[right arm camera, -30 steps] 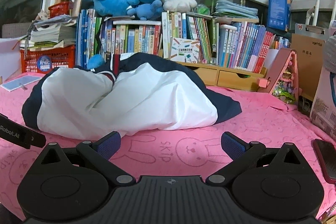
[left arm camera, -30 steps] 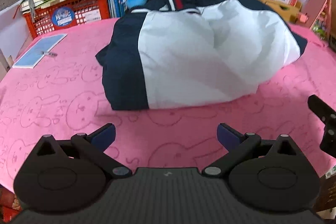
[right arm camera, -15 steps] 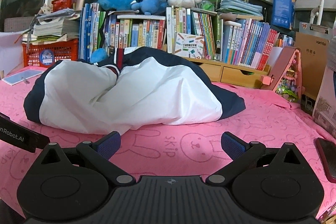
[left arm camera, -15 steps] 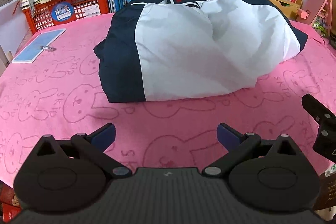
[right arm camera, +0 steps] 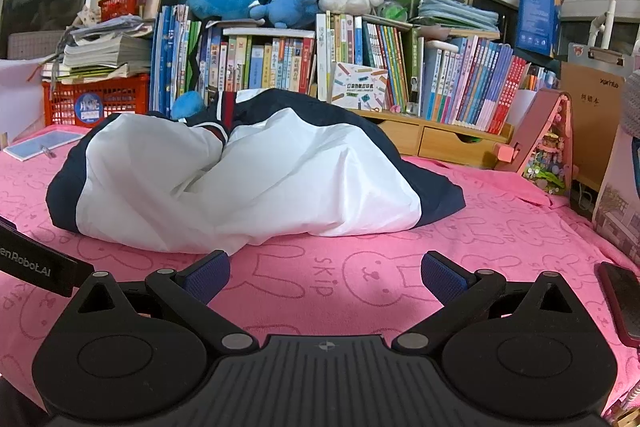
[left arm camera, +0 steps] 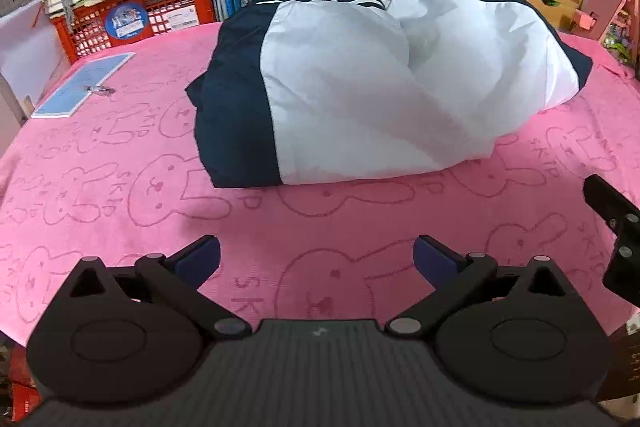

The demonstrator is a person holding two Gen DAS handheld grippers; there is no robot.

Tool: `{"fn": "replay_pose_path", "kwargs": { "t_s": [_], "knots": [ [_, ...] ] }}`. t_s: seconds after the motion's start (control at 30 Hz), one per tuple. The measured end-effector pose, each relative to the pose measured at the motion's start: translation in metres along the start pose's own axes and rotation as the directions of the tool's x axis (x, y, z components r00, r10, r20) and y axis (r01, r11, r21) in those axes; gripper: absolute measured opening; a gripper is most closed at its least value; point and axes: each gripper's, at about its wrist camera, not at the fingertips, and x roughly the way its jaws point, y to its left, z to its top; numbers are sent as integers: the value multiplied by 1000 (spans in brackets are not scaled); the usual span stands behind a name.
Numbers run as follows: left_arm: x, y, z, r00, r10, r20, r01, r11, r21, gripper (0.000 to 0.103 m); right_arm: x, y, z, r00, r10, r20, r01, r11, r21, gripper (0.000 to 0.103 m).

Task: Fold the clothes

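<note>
1. Left wrist view: the left gripper (left arm camera: 316, 259) hovers low over the pink towel (left arm camera: 120, 195), jaws spread wide with nothing between them, short of the jacket (left arm camera: 360, 87).
2. Right wrist view: the right gripper (right arm camera: 325, 271) is likewise spread wide and empty, close above the towel (right arm camera: 500, 239), near the jacket's (right arm camera: 248, 183) front edge.
3. Jacket: a puffy folded bundle in the middle of the towel, white panels on top, navy along the left edge and back, red-striped collar toward the books (right arm camera: 280, 63).
</note>
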Motion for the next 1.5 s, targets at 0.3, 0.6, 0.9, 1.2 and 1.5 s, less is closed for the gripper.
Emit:
{"fn": "replay_pose_path", "kwargs": {
  "t_s": [0.3, 0.6, 0.9, 1.2, 1.5],
  "knots": [
    [-2, 0, -3, 1000, 8, 3, -8, 1000, 13, 103, -1, 2, -1, 1000, -1, 2, 1, 1000, -7, 103],
    [-2, 1, -2, 1000, 10, 0, -10, 1000, 9, 103, 0, 5, -1, 1000, 0, -5, 0, 1000, -23, 103],
    [0, 1, -2, 1000, 9, -8, -9, 1000, 7, 103, 0, 6, -2, 1000, -1, -12, 1, 1000, -31, 103],
    [0, 1, -2, 1000, 11, -12, -11, 1000, 5, 103, 2, 6, -3, 1000, -2, -18, 2, 999, -33, 103],
    [1, 2, -2, 1000, 10, -17, -10, 1000, 4, 103, 3, 7, -3, 1000, -3, -23, 2, 999, -35, 103]
  ]
}}
